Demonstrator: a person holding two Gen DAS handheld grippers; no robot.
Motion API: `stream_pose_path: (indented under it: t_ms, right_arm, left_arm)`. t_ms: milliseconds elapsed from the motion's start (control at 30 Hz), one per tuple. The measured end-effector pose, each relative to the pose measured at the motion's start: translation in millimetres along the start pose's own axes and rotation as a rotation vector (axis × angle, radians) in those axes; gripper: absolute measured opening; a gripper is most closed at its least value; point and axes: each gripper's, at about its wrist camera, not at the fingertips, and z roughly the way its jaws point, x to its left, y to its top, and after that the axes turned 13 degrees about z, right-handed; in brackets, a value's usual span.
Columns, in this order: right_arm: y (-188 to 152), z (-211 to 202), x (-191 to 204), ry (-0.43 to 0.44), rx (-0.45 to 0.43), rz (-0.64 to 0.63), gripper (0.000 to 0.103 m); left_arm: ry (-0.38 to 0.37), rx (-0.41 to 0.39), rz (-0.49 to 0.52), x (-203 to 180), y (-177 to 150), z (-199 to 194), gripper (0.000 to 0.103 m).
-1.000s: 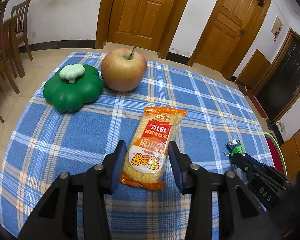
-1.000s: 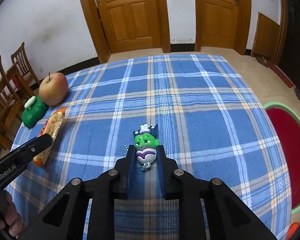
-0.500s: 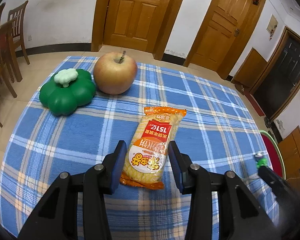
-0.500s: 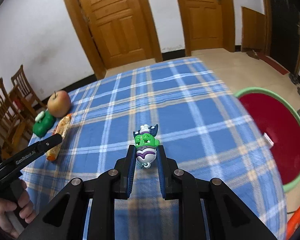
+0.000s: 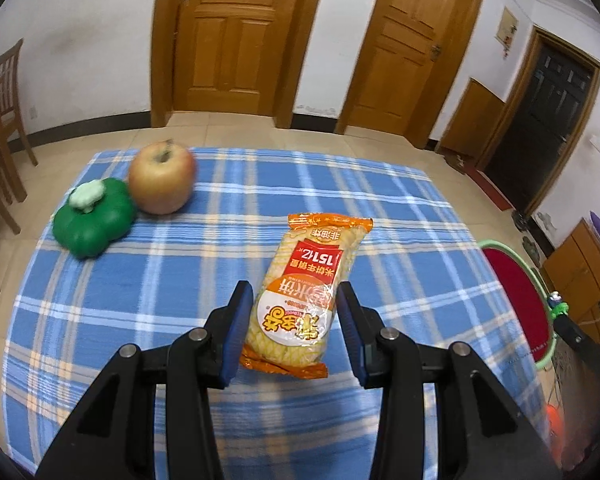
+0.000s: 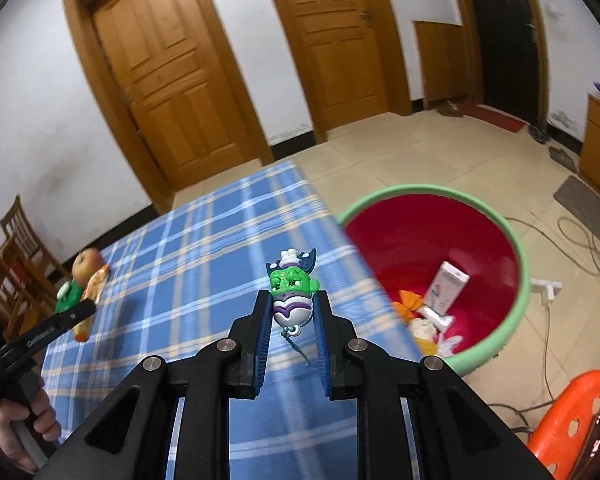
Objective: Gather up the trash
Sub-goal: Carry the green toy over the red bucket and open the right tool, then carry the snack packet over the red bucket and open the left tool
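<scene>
Above the right edge of the checked surface (image 6: pixel 204 248), the right tool (image 6: pixel 290 308) is clenched on a small green toy figure (image 6: pixel 292 284), held clear of the cloth with its head pointing forward, away from the tool, and its cord dangling back between the fingers. Its long axis runs along the fingers. The red basin (image 6: pixel 512 312) on the floor lies ahead and to the right, with scraps already in it. The grip is only on the toy's narrow lower body, so a quick swing could let it twist or slip out short of the basin, onto the cloth or floor.

The left tool (image 5: pixel 292 332) is released, its fingers straddling the near end of the snack packet (image 5: pixel 304 296) without visibly squeezing it. The packet lies flat, its long axis running away from the tool, slightly rightward. Closing on the crinkly film could make it skid or buckle.
</scene>
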Motion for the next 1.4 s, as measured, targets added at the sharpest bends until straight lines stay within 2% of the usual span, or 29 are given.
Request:
stream_pose_path:
  t_ms: [400,667,967,1167,1400]
  right_arm:
    - [19.1,3.2,-63.7,-0.012,-0.010,0.145,0.021]
    - [33.3,12.6,-91.4,-0.023,-0.003,0.172,0.021]
    - [45.2,23.2,-113.5,0.000,0.014,0.212,0.025]
    - [49.2,10.3,-126.3,-0.005,-0.014,0.237,0.032]
    - [47.8,-3.7,-137.2,-0.028,-0.032,0.252,0.036]
  left_arm:
    - [-0.144,0.010,0.090,-81.5,27.0,-0.7,0.043]
    - [-0.222,0.029,0.162,-141.6,43.7,17.2,0.043]
    - [-0.271,0.067,0.232,-197.6,52.9,42.9,0.043]
    - [-0.294,0.095,0.277,-229.8,56.2,62.9,0.043]
    - [-0.323,0.112,0.324,-260.6,59.6,80.7,0.043]
